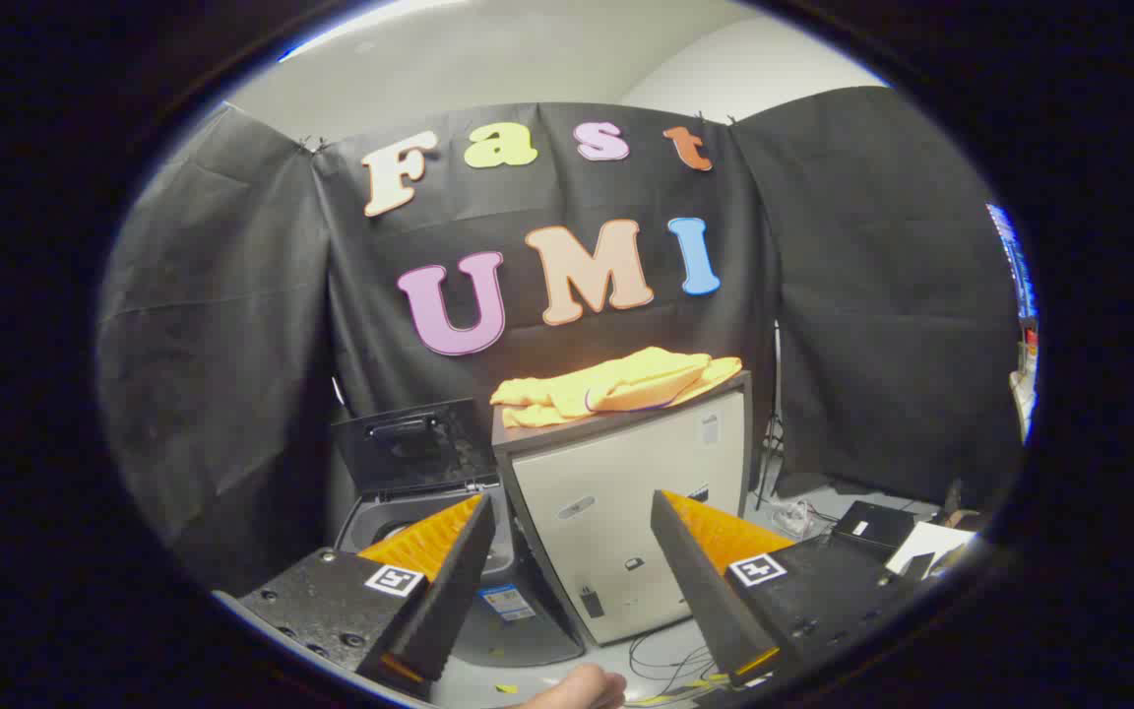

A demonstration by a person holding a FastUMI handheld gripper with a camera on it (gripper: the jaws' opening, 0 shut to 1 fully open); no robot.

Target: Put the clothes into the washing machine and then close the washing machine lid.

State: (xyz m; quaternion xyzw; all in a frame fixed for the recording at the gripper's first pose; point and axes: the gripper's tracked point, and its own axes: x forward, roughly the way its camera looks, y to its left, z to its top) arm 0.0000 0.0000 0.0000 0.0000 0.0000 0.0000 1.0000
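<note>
Our gripper (572, 537) has its fingers spread wide and empty. Beyond them the yellow clothes (616, 386) lie on a cabinet (616, 492), beside the washing machine (419, 522) with its lid (409, 445) up. We should approach level and pinch a thick fold.
</note>
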